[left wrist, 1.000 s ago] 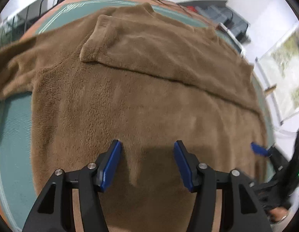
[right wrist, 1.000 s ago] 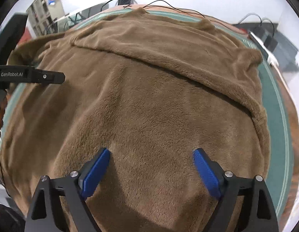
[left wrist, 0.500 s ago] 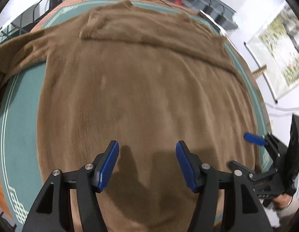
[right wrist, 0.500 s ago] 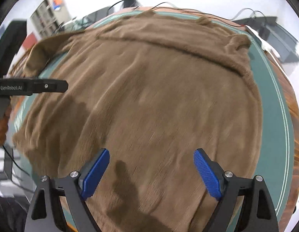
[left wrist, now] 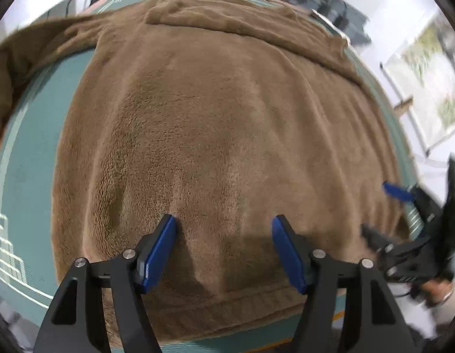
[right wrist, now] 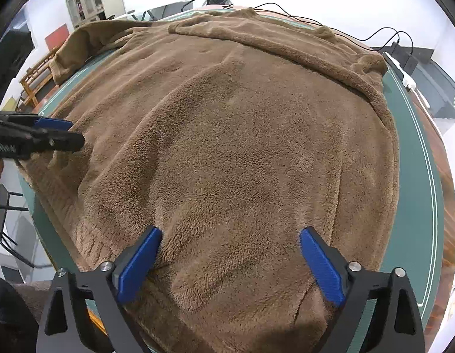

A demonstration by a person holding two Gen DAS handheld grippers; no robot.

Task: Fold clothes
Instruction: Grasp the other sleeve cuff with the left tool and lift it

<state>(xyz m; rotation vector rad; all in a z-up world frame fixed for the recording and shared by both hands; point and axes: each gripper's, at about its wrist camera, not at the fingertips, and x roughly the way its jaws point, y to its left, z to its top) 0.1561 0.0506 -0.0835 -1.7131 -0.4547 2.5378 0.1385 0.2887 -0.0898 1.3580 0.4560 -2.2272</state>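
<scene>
**Brown fleece garment spread flat, both grippers at near hem**

Fuzzy brown garment (left wrist: pixel 227 123) covers most of the green mat (left wrist: pixel 30 158). One sleeve lies folded across its far edge, the other trails off the mat's left side. Left gripper (left wrist: pixel 224 235) sits on the garment near the hem, jaws wide, gripping nothing. Right gripper (right wrist: pixel 230 247) is likewise spread, fleece between its fingers unpinched. Bare mat strips flank the garment.

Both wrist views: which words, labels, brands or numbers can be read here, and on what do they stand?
None can be read.
The poster on the wall: blurred, no words legible.
The left gripper, seen from its side in the right wrist view: no readable label.
The brown garment: no tag or print visible.
</scene>
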